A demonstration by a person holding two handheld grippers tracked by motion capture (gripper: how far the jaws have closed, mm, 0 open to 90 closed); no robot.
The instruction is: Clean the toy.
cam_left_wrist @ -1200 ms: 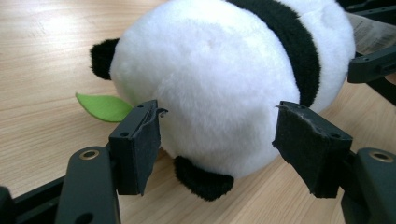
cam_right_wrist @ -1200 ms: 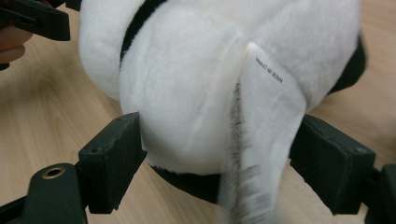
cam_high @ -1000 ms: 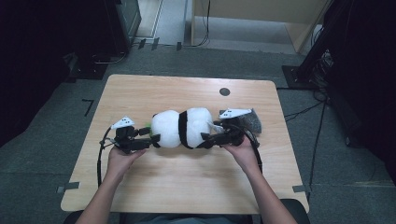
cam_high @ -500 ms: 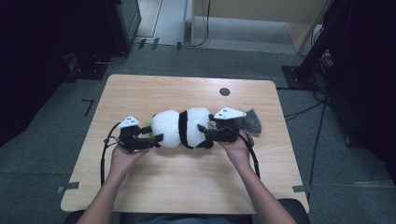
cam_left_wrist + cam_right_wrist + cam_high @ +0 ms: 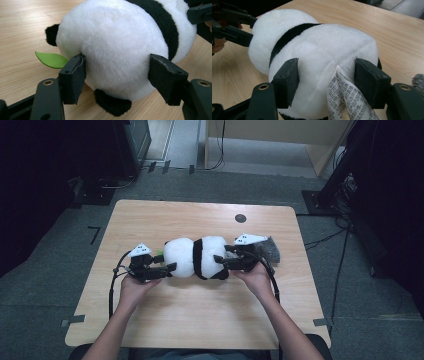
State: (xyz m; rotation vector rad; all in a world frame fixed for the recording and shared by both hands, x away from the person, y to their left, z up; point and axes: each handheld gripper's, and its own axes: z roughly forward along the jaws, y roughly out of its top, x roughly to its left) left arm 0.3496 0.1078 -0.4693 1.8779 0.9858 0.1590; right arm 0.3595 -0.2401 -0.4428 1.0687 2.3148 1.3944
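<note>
High view: the plush panda (image 5: 196, 258) lies on its side across the middle of the wooden table (image 5: 200, 320), head to the left and rump to the right. The left gripper (image 5: 167, 268) pinches the head end, and the left gripper view shows both pads pressed into the white fur beside a green felt leaf (image 5: 51, 59). The right gripper (image 5: 220, 261) has just closed in on the rump, and the right gripper view shows its jaws sunk into the plush on either side of the printed care tag (image 5: 347, 100). A grey furry thing (image 5: 267, 249) lies just right of that hand. Both grasps look made; lifting or moving the panda is still left to do.
</note>
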